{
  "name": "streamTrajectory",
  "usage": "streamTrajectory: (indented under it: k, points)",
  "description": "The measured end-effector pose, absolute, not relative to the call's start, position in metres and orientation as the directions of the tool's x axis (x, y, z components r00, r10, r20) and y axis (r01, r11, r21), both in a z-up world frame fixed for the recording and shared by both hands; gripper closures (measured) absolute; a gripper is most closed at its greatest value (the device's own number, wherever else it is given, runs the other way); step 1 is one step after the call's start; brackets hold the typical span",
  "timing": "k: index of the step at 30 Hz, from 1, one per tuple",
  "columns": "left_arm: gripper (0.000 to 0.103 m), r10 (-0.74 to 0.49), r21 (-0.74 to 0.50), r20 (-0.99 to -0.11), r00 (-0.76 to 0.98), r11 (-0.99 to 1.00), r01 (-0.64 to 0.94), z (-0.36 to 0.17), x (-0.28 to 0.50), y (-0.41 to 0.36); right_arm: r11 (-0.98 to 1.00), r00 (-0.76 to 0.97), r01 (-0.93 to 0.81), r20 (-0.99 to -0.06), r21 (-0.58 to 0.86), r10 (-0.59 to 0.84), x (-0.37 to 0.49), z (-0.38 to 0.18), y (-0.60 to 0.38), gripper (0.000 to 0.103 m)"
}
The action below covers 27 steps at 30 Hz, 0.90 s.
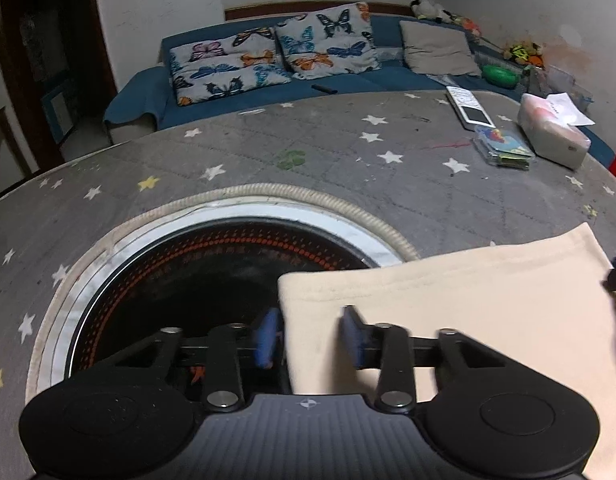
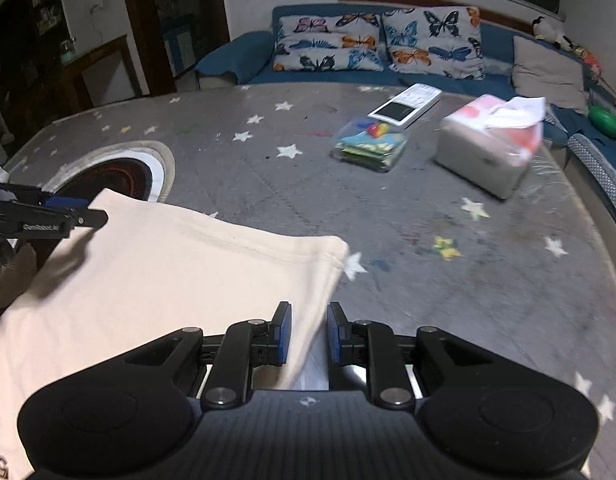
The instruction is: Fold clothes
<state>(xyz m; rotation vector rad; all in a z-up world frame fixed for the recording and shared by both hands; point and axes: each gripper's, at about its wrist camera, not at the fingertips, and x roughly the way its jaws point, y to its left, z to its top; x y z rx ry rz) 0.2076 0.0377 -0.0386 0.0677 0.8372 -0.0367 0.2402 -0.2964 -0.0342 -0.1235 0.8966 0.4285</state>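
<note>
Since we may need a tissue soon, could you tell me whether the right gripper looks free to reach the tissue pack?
Probably not yet: the right gripper straddles the cream garment's edge, though bare table cover lies toward the tissue pack.

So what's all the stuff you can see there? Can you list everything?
cream cotton garment: one, cream, near edge of the table, partly over the hob
grey star-print table cover: one, grey, over the whole table
round black hob: one, black with orange dots, set in the table
white remote control: one, white, far side
clear packet of colourful cards: one, beside the remote
tissue pack: one, white and pink, far right
butterfly cushions: two, on the blue sofa
beige cushion: one, sofa
left hand-held gripper: black, blue pads, astride the garment's left edge
right hand-held gripper: same, astride its right edge
</note>
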Motion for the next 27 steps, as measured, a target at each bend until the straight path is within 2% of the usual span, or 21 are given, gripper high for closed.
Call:
streamTrajectory:
  k: [1, 3, 7, 12, 13, 15, 16, 19, 27]
  points:
    - [0.081, 0.004, 0.060, -0.740, 0.672, 0.996, 0.061, -0.039, 0.210, 0.037, 0.909, 0.550, -0.412, -0.778, 0.065, 0.304, 0.243, -0.037, -0.293, 0.086]
    - [0.086, 0.021, 0.081, -0.734, 0.679, 0.995, 0.058, -0.039, 0.214, 0.038, 0.912, 0.564, -0.409, -0.772, 0.047, 0.293, 0.249, -0.039, -0.287, 0.087]
    - [0.085, 0.043, 0.095, -0.725, 0.687, 0.995, 0.037, -0.040, 0.223, 0.044, 0.919, 0.597, -0.394, -0.760, 0.001, 0.257, 0.263, -0.040, -0.275, 0.087]
    - [0.077, 0.048, 0.072, -0.717, 0.696, 0.997, 0.005, -0.028, 0.223, 0.063, 0.917, 0.626, -0.396, -0.745, -0.051, 0.229, 0.272, -0.036, -0.267, 0.084]
    - [0.067, 0.053, 0.070, -0.708, 0.704, 0.998, -0.005, -0.023, 0.219, 0.070, 0.914, 0.632, -0.402, -0.738, -0.053, 0.236, 0.270, -0.031, -0.267, 0.084]
    - [0.053, 0.068, 0.070, -0.692, 0.719, 0.997, -0.026, -0.013, 0.208, 0.083, 0.906, 0.636, -0.422, -0.726, -0.044, 0.261, 0.263, -0.022, -0.266, 0.083]
    - [0.050, 0.077, 0.074, -0.684, 0.725, 0.997, -0.037, -0.008, 0.201, 0.089, 0.899, 0.634, -0.436, -0.722, -0.038, 0.277, 0.257, -0.017, -0.265, 0.080]
    - [0.050, 0.063, 0.068, -0.677, 0.733, 0.997, -0.023, 0.002, 0.173, 0.098, 0.869, 0.617, -0.494, -0.713, -0.023, 0.332, 0.236, -0.006, -0.258, 0.070]
    - [0.051, -0.060, 0.099, -0.700, 0.712, 0.979, 0.180, -0.011, 0.089, 0.067, 0.755, 0.518, -0.656, -0.726, 0.003, 0.453, 0.169, -0.002, -0.227, 0.069]
